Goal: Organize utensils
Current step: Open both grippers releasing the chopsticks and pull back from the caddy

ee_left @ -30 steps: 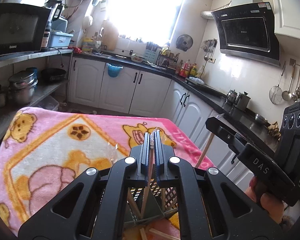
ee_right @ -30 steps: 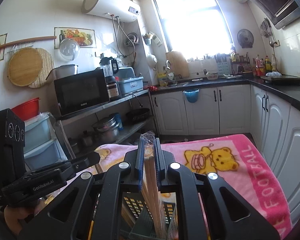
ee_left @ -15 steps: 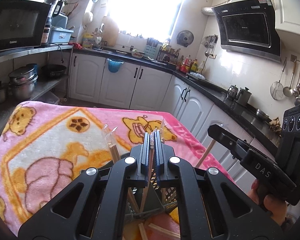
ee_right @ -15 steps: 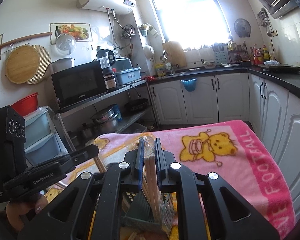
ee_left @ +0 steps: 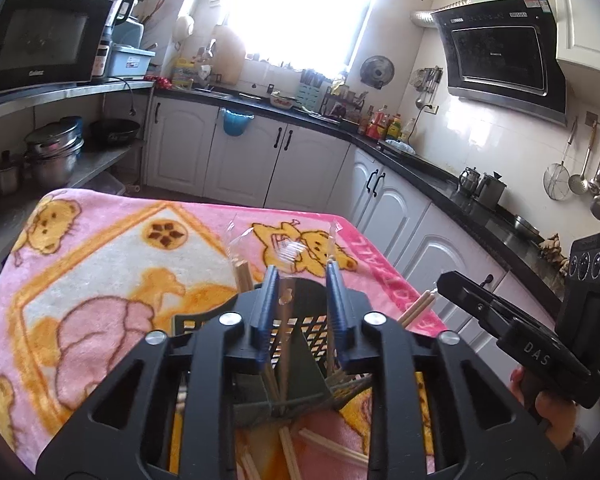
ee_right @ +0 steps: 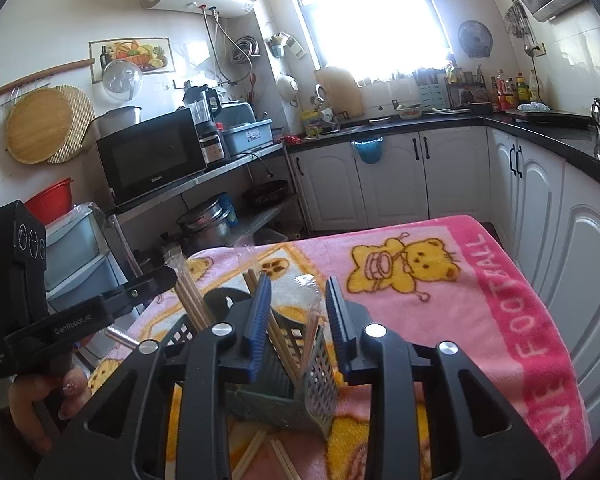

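In the left wrist view, the left hand-held gripper (ee_left: pixel 302 280) sits low in the centre of the frame with its blue pads (ee_left: pixel 270 300) apart; its jaws have just been opening. A wrapped pair of chopsticks (ee_left: pixel 285 332) stands in the gap between them, and no pad presses on it, so the grip is released. Below the fingers stands a dark slotted utensil basket (ee_left: pixel 300 328) on the pink blanket (ee_left: pixel 100 264) that covers the counter. More chopsticks (ee_left: pixel 242 276) lean in the basket just left of the gripper, and loose ones (ee_left: pixel 290 452) lie on the blanket at the bottom edge. At the right edge, the right hand-held gripper (ee_left: pixel 446 282) reaches in above another pair of sticks.

In the right wrist view, the right hand-held gripper (ee_right: pixel 296 300) also stands open at lower centre, its jaws having just been opening too. Wrapped chopsticks (ee_right: pixel 312 326) rest tilted in the basket (ee_right: pixel 320 376) between the spread pads (ee_right: pixel 260 316), touched by neither. The left hand-held gripper (ee_right: pixel 168 278) enters from the left, held by a hand (ee_right: pixel 48 404) at the lower left, with a bundle of chopsticks (ee_right: pixel 190 300) upright just beside its tip. A few loose chopsticks (ee_right: pixel 256 452) lie on the blanket (ee_right: pixel 440 300) in front of the basket.
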Motion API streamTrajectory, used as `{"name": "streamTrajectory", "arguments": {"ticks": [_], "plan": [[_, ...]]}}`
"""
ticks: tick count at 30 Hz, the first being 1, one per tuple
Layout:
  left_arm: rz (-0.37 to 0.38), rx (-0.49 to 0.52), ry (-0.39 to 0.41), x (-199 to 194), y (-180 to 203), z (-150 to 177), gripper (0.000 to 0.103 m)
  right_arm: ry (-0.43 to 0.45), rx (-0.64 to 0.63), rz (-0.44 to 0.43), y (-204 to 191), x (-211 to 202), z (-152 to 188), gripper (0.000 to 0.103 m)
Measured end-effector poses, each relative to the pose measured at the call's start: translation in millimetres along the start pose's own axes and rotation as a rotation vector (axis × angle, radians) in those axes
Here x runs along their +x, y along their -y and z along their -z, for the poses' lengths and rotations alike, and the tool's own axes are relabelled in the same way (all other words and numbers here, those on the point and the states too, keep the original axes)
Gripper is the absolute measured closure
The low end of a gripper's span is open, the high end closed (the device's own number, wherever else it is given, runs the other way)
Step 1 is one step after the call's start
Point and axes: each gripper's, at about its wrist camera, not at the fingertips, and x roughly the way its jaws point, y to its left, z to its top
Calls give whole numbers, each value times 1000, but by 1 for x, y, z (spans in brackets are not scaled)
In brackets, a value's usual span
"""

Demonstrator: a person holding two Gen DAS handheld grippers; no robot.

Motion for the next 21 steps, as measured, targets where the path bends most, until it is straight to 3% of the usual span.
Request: {"name": "streamTrajectory", "arguments": {"ticks": [9,11,17,21], "plan": [[-15,-9,12,-18,-1,4,55,-26,-14,22,4,-20,10,59],[-14,-18,17,-23,-1,5,43,-30,-15,22,4,-24,13,58],[-24,-32,26,-37,-2,14,19,-33,-26,24,2,-36,20,55],[-35,-38,37,-44,-3,17,11,-34,-31,19,-2,-41,24,54]]}}
